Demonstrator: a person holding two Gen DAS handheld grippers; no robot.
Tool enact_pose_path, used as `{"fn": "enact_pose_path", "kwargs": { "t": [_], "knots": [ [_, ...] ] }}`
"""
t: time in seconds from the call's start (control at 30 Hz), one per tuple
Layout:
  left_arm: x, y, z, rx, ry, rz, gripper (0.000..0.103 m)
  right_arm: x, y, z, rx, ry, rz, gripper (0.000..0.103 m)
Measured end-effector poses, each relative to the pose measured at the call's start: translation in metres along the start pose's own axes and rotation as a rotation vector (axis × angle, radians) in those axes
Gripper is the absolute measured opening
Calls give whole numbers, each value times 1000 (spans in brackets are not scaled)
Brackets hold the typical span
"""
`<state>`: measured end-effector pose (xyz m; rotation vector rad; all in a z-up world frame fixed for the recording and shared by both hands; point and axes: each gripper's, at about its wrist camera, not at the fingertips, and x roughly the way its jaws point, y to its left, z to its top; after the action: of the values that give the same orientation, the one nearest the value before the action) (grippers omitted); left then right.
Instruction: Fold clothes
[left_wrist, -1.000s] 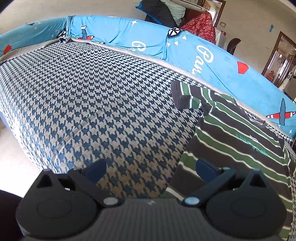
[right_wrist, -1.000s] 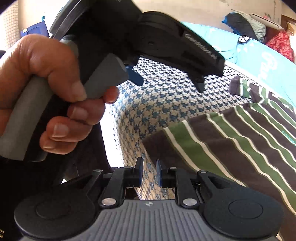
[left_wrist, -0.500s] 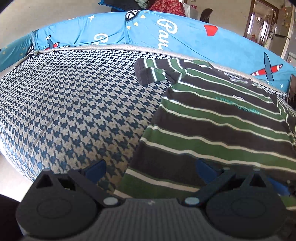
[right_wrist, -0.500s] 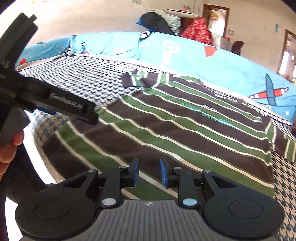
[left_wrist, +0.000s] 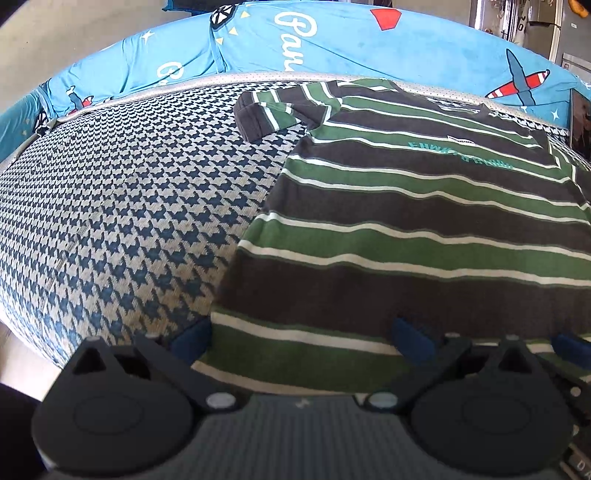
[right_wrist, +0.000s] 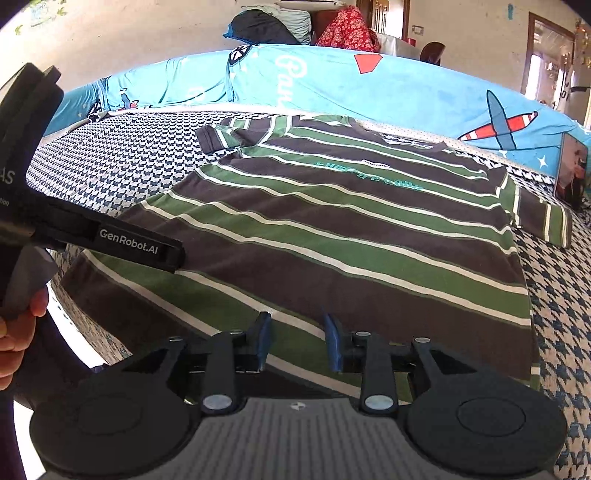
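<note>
Shirt (right_wrist: 332, 236) hem apparently beneath right gripper (right_wrist: 297, 341)

A short-sleeved striped T-shirt (right_wrist: 332, 236) lies spread flat, front up, on the houndstooth bed cover (right_wrist: 110, 173); bands of green and dark brown split by thin white lines; teal lettering across the chest; collar toward twelve o'clock, hem at six, sleeves out sideways.

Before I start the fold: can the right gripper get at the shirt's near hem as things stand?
Probably yes. The right gripper, whose jaws have just been opening with nothing between them, hangs above the striped shirt by its near hem. The left gripper is off to the side, not in the way.
</note>
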<state>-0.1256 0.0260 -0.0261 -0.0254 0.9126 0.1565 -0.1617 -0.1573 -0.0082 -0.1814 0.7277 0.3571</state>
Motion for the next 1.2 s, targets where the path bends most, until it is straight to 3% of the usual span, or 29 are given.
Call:
{"fn": "enact_pose_path", "kwargs": {
  "t": [0.27,0.53,0.73,0.97,1.1,1.2],
  "knots": [
    [-1,1,-3,-10,20,-2,103,-10,-6,-6,22,57,29,32],
    [-2,0,-6,-10,26,2,103,-15,-23,4,-26,170,119,34],
    [-2,-1,-6,-13,27,9,103,-12,-51,20,27,209,83,35],
    [-1,0,-7,-17,21,8,103,3,-64,41,-37,176,-5,49],
    [-3,0,-9,-19,5,8,103,15,-69,39,-12,198,-25,53],
    [-5,0,-9,-23,4,9,103,18,-65,37,-45,211,-9,66]
  ]
}}
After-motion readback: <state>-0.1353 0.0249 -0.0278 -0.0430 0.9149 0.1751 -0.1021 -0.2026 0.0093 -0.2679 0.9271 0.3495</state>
